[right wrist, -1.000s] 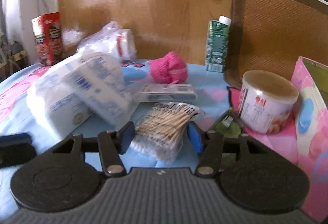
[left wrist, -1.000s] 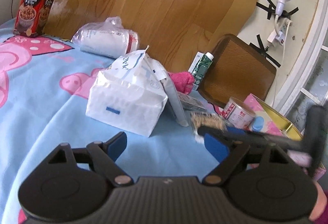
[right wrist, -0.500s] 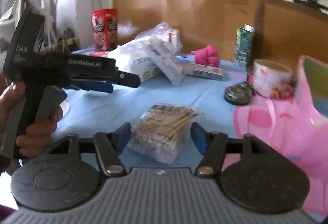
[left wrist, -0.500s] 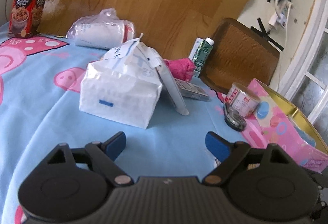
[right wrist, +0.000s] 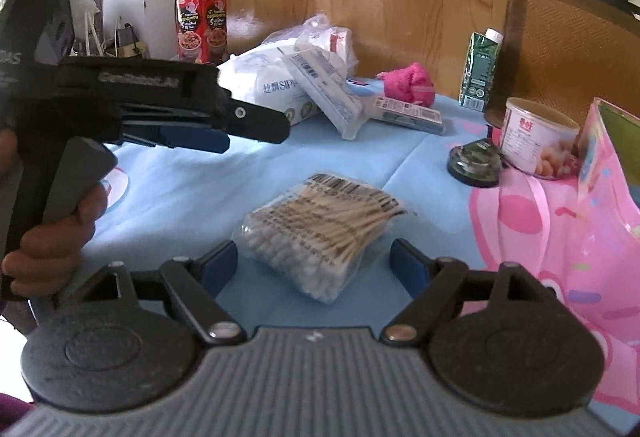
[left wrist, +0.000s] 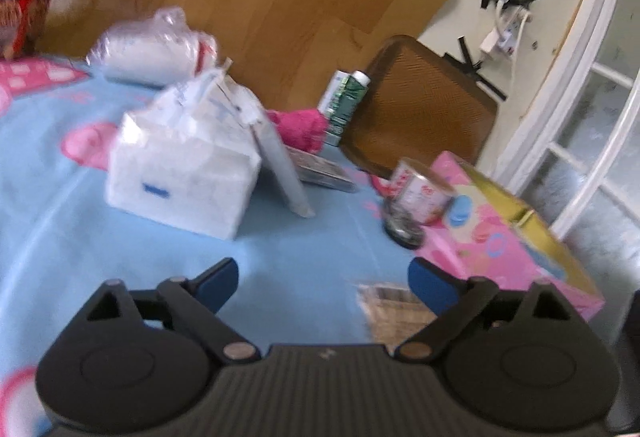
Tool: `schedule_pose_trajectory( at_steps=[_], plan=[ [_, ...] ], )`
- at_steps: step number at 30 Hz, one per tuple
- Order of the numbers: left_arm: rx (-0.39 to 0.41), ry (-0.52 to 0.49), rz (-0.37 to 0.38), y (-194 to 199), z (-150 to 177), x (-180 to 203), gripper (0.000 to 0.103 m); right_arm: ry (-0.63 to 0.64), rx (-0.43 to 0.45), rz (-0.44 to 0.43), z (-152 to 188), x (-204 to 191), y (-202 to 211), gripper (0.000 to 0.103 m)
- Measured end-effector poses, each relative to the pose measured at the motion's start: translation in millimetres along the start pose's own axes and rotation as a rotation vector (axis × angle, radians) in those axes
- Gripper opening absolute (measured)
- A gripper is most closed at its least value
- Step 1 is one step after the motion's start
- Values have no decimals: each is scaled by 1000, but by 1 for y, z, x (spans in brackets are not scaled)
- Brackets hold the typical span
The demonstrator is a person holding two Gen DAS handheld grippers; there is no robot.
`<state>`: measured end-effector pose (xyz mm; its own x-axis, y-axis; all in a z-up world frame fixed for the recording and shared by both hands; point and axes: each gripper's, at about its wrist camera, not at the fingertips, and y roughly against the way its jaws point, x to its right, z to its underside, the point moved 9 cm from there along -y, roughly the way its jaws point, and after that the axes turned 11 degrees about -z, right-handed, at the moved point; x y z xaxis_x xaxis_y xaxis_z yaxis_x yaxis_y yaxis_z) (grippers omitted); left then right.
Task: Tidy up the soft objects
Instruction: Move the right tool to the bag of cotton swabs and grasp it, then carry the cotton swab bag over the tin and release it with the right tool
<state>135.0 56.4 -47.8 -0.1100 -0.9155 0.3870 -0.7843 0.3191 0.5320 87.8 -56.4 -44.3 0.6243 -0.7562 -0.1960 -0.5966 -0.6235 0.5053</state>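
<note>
Both our grippers hang over the blue bench, jaws apart and holding nothing.

Our right gripper [right wrist: 314,263] tilts down at the bag of cotton swabs [right wrist: 326,231], which lies flat on the bench [right wrist: 192,189] between its jaws; they have just been opening and do not touch it. Our left gripper [left wrist: 322,275] also points down, its jaws just widened over bare cloth; in the right view a hand [right wrist: 52,237] grips its handle. From the left everything is blurred, and the swab bag shows only as a corner behind one fingertip. The white tissue pack [right wrist: 276,87] and pink cloth [right wrist: 408,83] sit farther back, the pink bag [right wrist: 568,237] cut off at the right.
</note>
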Motion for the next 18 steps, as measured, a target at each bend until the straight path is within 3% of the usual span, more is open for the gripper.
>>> schedule_pose_trajectory(
  at_steps=[5, 7, 8, 9, 11, 18],
  plan=[
    [-77, -10, 81, -8, 18, 30, 97, -5, 5, 8, 0, -1, -1, 84],
    [-91, -51, 77, -11, 24, 42, 91, -2, 11, 9, 0, -3, -1, 75],
    [-87, -81, 61, -13, 27, 48, 84, 4, 16, 7, -1, -5, -1, 68],
    [-88, -108, 58, -13, 29, 53, 70, 14, 21, 5, -1, -7, -1, 67],
    [-85, -132, 52, -13, 33, 60, 69, 37, 31, 6, -1, -10, 1, 60],
    [-58, -151, 72, -1, 23, 82, 67, 60, 134, 64, -5, -13, 18, 57]
  ],
)
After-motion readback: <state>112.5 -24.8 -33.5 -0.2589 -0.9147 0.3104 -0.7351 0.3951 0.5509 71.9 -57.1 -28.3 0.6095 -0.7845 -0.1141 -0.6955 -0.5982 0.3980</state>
